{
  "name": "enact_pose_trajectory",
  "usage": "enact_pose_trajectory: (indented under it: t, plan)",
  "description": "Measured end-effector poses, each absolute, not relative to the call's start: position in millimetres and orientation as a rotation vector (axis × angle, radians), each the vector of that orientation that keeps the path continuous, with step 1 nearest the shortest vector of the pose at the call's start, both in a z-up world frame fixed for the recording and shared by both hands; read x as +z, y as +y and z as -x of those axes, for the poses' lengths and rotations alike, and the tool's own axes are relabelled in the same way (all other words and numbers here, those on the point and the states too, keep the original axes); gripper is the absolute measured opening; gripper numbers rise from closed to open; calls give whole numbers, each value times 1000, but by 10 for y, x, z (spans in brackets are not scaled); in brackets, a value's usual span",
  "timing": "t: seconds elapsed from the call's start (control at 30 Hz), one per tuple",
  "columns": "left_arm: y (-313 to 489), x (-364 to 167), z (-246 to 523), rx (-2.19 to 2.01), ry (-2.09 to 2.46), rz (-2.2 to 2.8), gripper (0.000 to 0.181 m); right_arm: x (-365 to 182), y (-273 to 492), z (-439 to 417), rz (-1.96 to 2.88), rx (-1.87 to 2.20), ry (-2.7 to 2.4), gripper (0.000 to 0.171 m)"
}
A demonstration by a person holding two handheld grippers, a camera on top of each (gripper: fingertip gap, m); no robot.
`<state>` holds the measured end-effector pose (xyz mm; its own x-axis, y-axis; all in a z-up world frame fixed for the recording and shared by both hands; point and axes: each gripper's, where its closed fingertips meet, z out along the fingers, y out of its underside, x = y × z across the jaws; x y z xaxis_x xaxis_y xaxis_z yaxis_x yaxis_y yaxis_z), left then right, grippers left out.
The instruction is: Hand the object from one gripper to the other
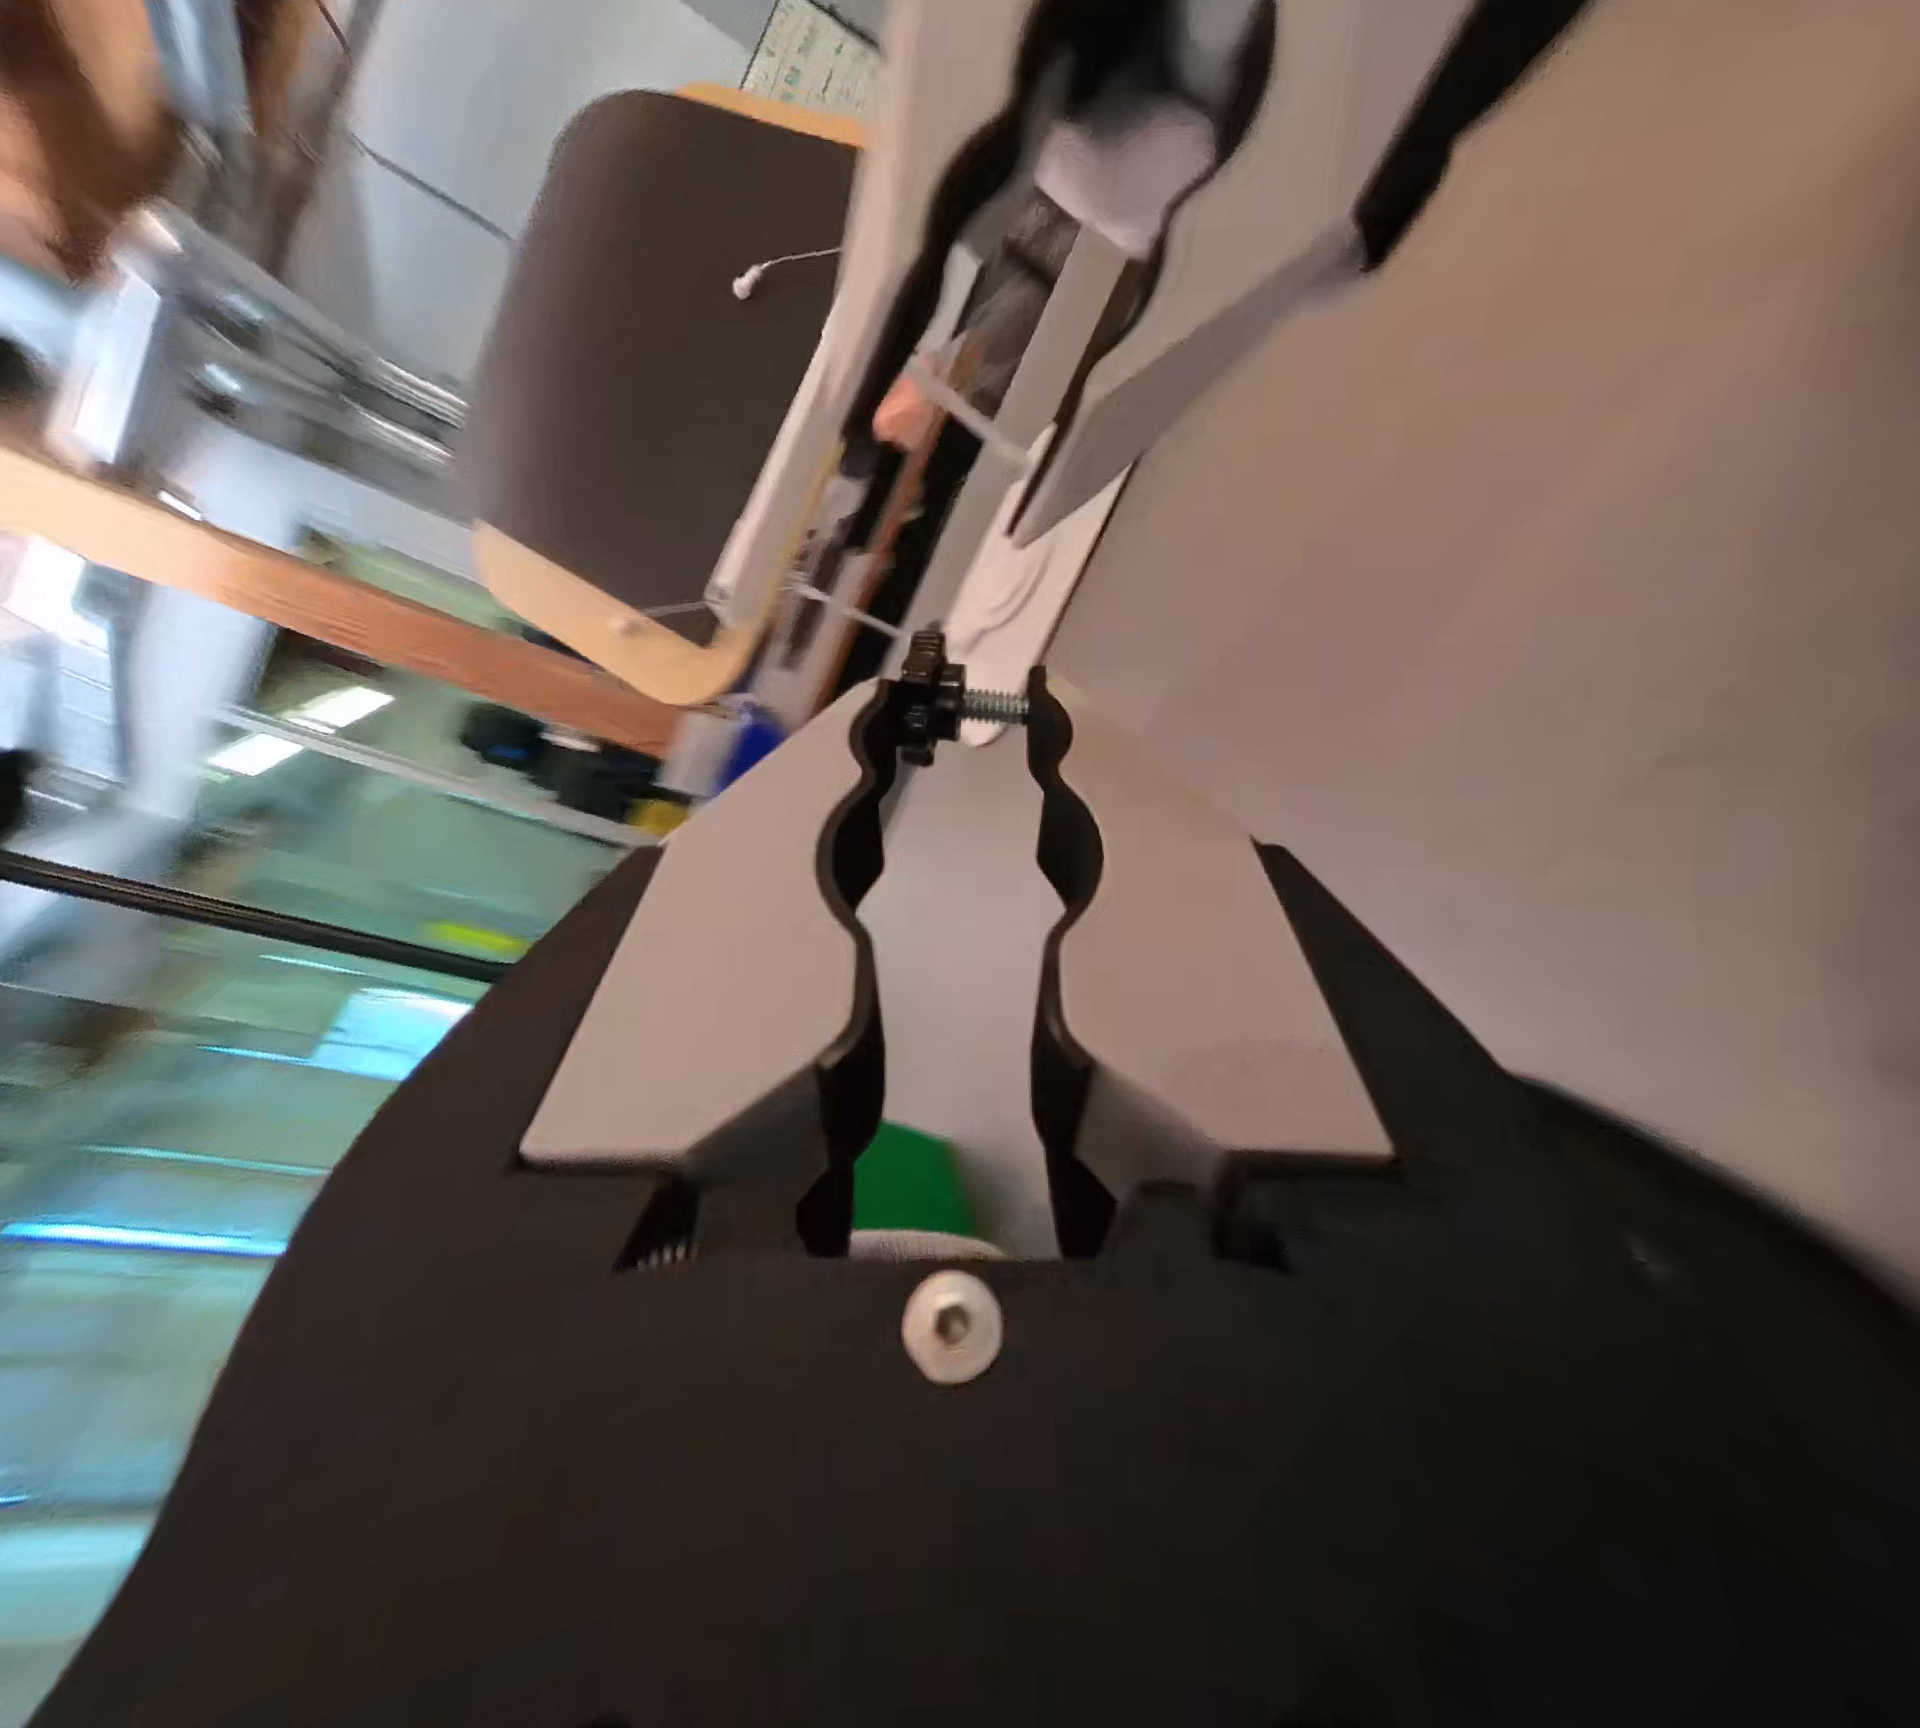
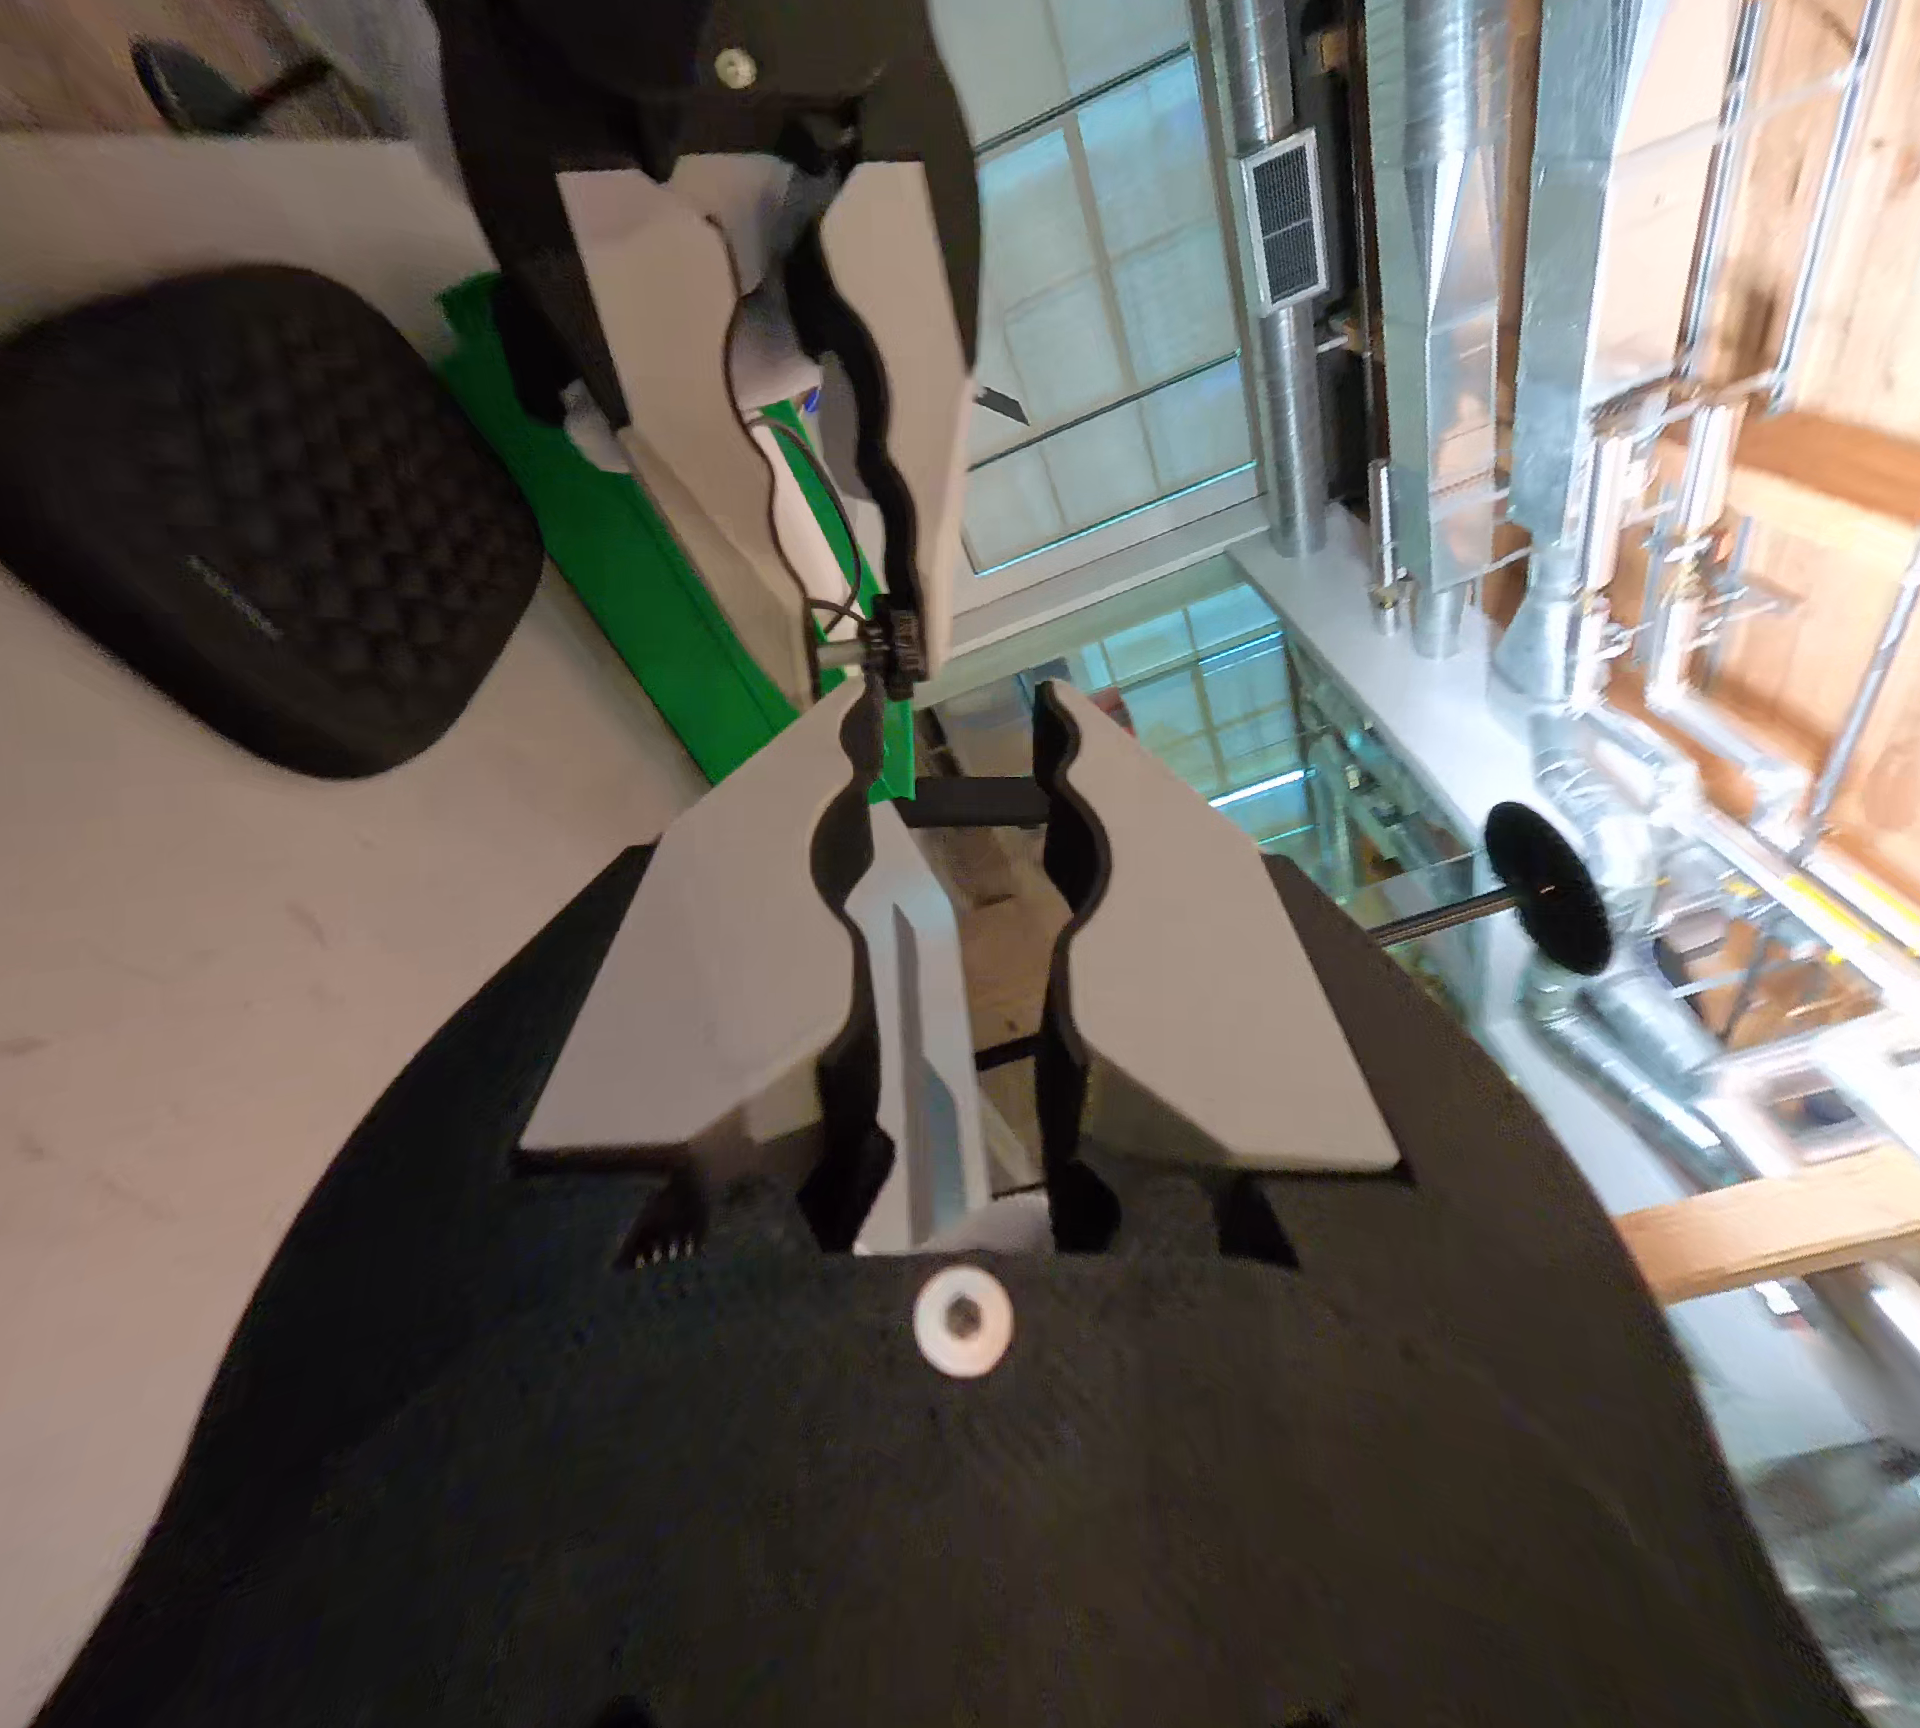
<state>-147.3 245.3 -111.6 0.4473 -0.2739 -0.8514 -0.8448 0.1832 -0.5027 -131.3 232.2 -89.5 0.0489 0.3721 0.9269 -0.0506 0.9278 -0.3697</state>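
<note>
Between the tips of my left tongs (image 1: 961,710) a small black knob with a threaded screw (image 1: 940,710) is sitting, clenched at both ends. My right tongs (image 2: 956,722) are gaping, released, tips just beside that knob, facing the left ones over the white counter (image 2: 208,951), near a black textured case (image 2: 249,525).

bg left of left gripper (image 1: 956,702) motion-blurred | knob screw (image 2: 894,639) too small for detail | black pad (image 2: 249,525) cut by edge
</note>
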Motion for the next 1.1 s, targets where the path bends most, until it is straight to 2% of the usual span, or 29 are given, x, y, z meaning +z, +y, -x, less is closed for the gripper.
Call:
enact_pose_trajectory:
  t: [0.1, 0.17, 0.33, 1.1]
  plan:
    - [2466, -1096, 1420, 632, 1133, 1317, 23, -981, 2239, 1331, 185, 228, -1517, 20]
    - [2460, -1073, 1400, 693, 1165, 1266, 23, -993, 2223, 1335, 192, 231, -1525, 12]
    - [2434, -1100, 1346, 749, 1237, 1231, 23, -923, 2299, 1317, 247, 278, -1515, 4]
    - [2386, -1246, 1285, 757, 1382, 1206, 23, -1174, 2220, 1350, 231, 286, -1672, 6]
